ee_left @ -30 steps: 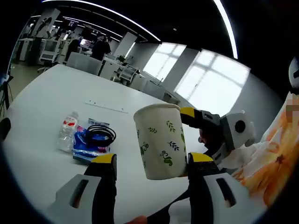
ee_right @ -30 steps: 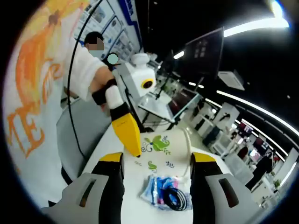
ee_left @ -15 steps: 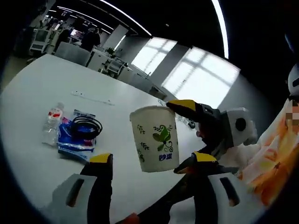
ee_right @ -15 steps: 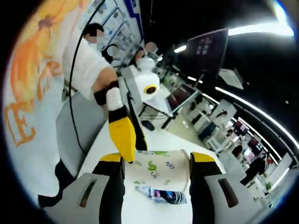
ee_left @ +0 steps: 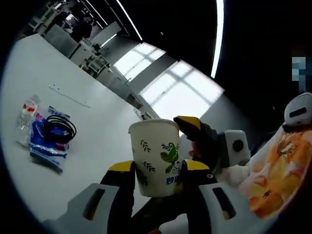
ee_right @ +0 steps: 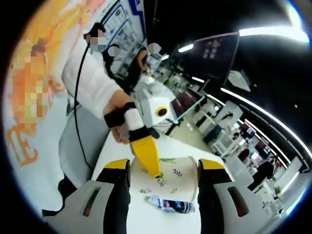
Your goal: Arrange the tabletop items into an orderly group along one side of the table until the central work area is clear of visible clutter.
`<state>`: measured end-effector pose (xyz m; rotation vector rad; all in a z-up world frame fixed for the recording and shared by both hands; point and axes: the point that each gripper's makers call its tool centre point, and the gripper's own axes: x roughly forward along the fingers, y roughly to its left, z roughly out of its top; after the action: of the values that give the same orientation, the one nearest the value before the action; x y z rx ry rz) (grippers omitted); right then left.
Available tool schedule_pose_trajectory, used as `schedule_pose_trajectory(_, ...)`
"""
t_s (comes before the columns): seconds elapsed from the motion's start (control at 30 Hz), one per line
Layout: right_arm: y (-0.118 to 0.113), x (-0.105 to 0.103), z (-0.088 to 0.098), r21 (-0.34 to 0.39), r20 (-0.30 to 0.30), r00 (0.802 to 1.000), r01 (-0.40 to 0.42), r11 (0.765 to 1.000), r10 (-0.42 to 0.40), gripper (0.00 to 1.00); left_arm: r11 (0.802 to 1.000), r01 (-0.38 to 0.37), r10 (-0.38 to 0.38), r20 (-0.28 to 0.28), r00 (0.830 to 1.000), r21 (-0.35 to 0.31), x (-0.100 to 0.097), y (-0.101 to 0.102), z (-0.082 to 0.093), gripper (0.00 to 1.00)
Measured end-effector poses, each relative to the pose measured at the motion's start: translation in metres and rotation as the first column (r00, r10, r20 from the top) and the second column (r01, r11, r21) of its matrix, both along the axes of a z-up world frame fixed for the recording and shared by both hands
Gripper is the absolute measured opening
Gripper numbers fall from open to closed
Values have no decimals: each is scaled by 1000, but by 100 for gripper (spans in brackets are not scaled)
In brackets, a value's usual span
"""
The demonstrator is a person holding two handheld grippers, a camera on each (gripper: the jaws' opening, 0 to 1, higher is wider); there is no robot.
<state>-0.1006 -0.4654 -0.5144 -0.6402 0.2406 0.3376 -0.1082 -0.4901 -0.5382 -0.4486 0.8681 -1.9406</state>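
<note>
Now left gripper (ee_left: pixel 156 168) clamps cup (ee_left: pixel 156 156) aloft; right gripper (ee_right: pixel 163 168) also grips it; bottle (ee_left: pixel 24 119), cable (ee_left: pixel 59 129) on table (ee_left: pixel 92 126).

The cup (ee_left: pixel 157 156) is white with green leaf sprigs and a bit of blue print low on its side; the packet (ee_left: pixel 45 146) is blue and white under a black cable (ee_left: pixel 59 129); the bottle (ee_left: pixel 25 119) is clear with a red label; the table (ee_left: pixel 97 122) is white; jaw tips are yellow over grey-white bodies.
</note>
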Motion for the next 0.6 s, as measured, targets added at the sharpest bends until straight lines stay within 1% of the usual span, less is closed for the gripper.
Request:
schedule_pose_trajectory(0.07, 0, 3, -7, 26, -26, 999, 24, 999, -23, 54, 1000, -13, 12, 33, 999, 15, 3, 1, -6, 36)
schedule_pose_trajectory(0.1, -1, 3, -8, 27, -25, 999, 31, 999, -31, 54, 1000, -24, 24, 43, 999, 18, 5, 0, -8, 36)
schedule_pose_trajectory(0.13, -3, 3, -9, 43, -29, 999, 44, 998, -43, 53, 999, -39, 37, 71, 997, 16, 7, -1, -11, 36)
schedule_pose_trajectory(0.2, -10, -1, -13, 158, -58, 995, 95, 983, -87, 52, 998, -64, 62, 99, 993, 15, 10, -4, -14, 36)
schedule_pose_trajectory(0.23, -13, -3, -15, 185, -72, 993, 110, 977, -98, 53, 996, -90, 88, 101, 991, 16, 13, -7, -14, 36)
schedule_pose_trajectory(0.27, -17, -5, -16, 197, -73, 993, 109, 974, -97, 54, 993, -118, 115, 99, 988, 21, 16, -9, -14, 36)
schedule_pose_trajectory(0.3, -23, -8, -14, 213, -53, 995, 98, 972, -89, 55, 991, -134, 132, 97, 987, 17, 17, -11, -12, 36)
schedule_pose_trajectory(0.33, -27, -10, -12, 244, -34, 995, 95, 965, -89, 55, 988, -155, 153, 101, 983, 12, 19, -12, -10, 36)
schedule_pose_trajectory(0.37, -35, -13, -10, 288, -24, 995, 102, 952, -99, 55, 981, -192, 191, 106, 976, 0, 21, -14, -6, 36)
schedule_pose_trajectory(0.4, -42, -15, -10, 327, -26, 994, 111, 938, -108, 56, 978, -209, 208, 101, 973, 0, 23, -15, -5, 36)
schedule_pose_trajectory(0.47, -53, -20, -15, 409, -62, 992, 122, 904, -106, 61, 965, -263, 262, 96, 960, -10, 24, -20, -1, 36)
schedule_pose_trajectory(0.5, -61, -24, -21, 473, -106, 988, 146, 869, -109, 67, 957, -288, 288, 101, 952, -20, 21, -24, 2, 36)
schedule_pose_trajectory(0.53, -67, -27, -24, 507, -120, 986, 159, 847, -113, 71, 952, -305, 308, 107, 945, -36, 20, -28, 4, 36)
schedule_pose_trajectory(0.57, -77, -32, -26, 566, -137, 984, 174, 806, -116, 72, 943, -328, 332, 109, 937, -53, 15, -33, 8, 36)
schedule_pose_trajectory(0.6, -82, -36, -28, 618, -163, 980, 191, 762, -113, 70, 935, -348, 354, 110, 929, -71, 12, -38, 12, 36)
